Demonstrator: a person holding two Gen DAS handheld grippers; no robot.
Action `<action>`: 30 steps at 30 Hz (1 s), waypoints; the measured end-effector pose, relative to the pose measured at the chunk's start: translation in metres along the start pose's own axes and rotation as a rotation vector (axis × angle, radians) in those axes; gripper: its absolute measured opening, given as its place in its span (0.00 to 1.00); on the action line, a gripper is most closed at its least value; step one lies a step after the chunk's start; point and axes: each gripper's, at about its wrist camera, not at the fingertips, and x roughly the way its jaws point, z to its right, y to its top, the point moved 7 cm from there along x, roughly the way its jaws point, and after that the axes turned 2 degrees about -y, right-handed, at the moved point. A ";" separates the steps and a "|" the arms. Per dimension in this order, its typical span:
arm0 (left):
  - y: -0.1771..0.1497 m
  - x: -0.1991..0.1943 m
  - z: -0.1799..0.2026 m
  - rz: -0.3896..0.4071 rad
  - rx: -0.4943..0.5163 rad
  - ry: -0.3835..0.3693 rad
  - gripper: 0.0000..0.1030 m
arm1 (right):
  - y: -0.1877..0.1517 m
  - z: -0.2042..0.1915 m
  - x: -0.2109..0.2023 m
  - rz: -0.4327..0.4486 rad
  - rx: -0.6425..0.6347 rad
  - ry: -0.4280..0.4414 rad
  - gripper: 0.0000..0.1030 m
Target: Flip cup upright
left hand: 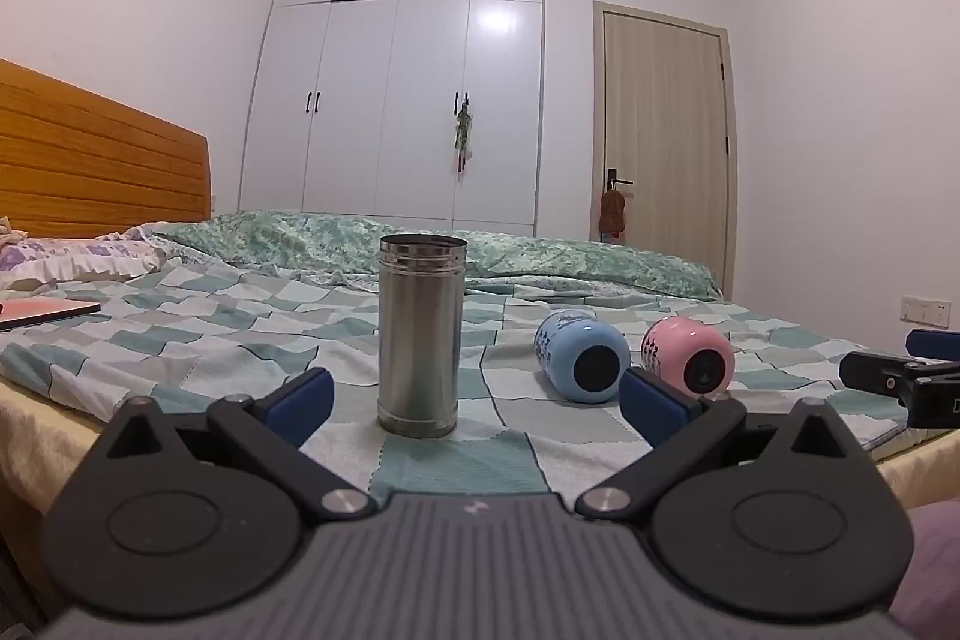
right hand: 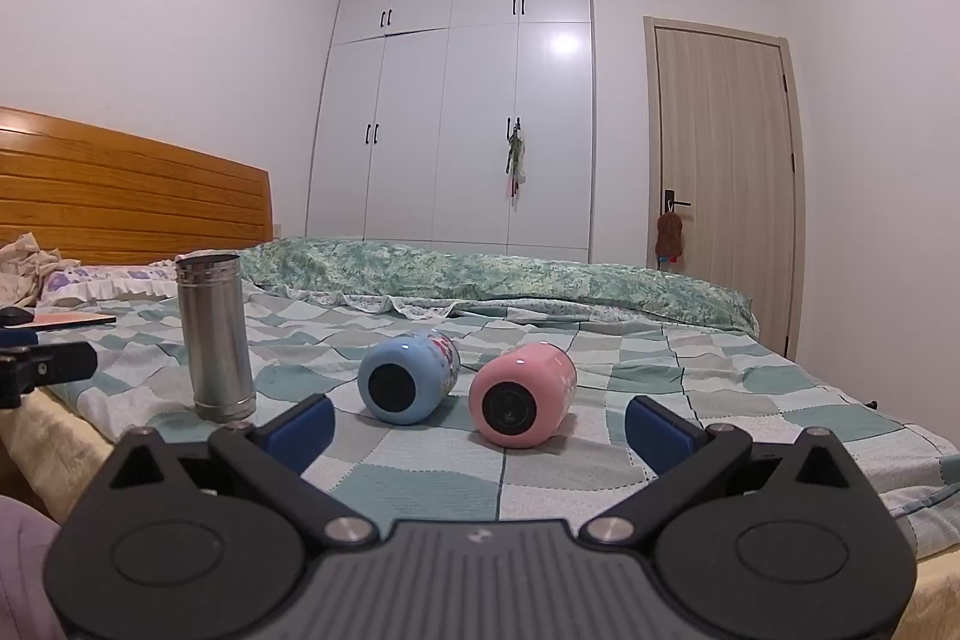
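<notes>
A steel cup (left hand: 420, 334) stands upright on the checked bedspread (left hand: 198, 340); it also shows in the right wrist view (right hand: 216, 334). A blue cup (left hand: 581, 355) and a pink cup (left hand: 689, 354) lie on their sides, bases toward me; both also show in the right wrist view, blue (right hand: 408, 377) and pink (right hand: 521, 403). My left gripper (left hand: 477, 403) is open and empty, just short of the steel cup. My right gripper (right hand: 480, 430) is open and empty, just short of the pink cup. The right gripper also shows at the right edge of the left wrist view (left hand: 900, 382).
A folded green quilt (right hand: 498, 280) lies across the far side of the bed. A wooden headboard (right hand: 120, 190) and pillow are at the left, with a flat pink book (left hand: 42, 311) beside them. A white wardrobe (right hand: 456, 100) and a door (right hand: 726, 172) stand behind.
</notes>
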 end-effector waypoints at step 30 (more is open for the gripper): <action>0.000 0.001 0.000 0.001 -0.001 0.001 1.00 | 0.000 0.000 0.000 -0.004 -0.003 0.000 1.00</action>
